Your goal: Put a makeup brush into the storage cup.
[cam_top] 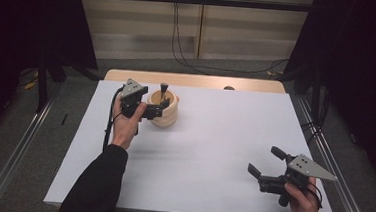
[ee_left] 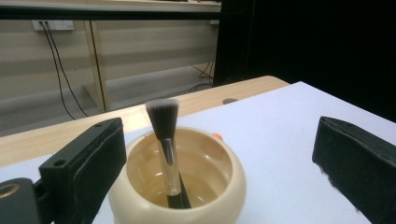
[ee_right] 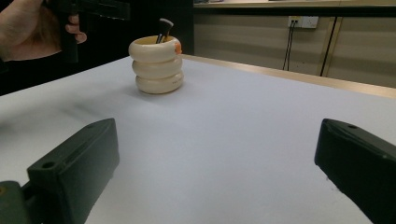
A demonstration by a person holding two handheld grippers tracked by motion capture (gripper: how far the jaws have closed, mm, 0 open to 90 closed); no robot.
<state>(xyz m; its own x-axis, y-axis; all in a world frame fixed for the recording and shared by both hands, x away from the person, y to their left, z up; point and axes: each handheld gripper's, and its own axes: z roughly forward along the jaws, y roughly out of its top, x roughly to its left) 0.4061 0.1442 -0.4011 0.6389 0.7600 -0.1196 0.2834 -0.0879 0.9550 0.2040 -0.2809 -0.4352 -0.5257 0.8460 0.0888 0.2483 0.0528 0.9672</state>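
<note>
A cream ribbed holder [cam_top: 168, 115] stands on the white table top [cam_top: 214, 138] at the back left. A makeup brush [cam_top: 163, 89] leans inside it, bristles up and black handle down. My left gripper [cam_top: 162, 107] hovers at the holder's near rim. In the left gripper view its jaws stand wide apart on either side of the holder [ee_left: 140, 196] and brush [ee_left: 163, 119], touching neither. My right gripper [cam_top: 265, 161] is open near the front right corner, low over the bare table. Its own view looks across to the holder [ee_right: 158, 65] and brush [ee_right: 163, 25].
A strip of wooden table edge [cam_top: 193, 81] runs behind the white top, with a small dark object [cam_top: 229, 88] on it. Cables [cam_top: 179, 55] trail on the floor beyond. Metal rails [cam_top: 332, 161] flank the table on both sides.
</note>
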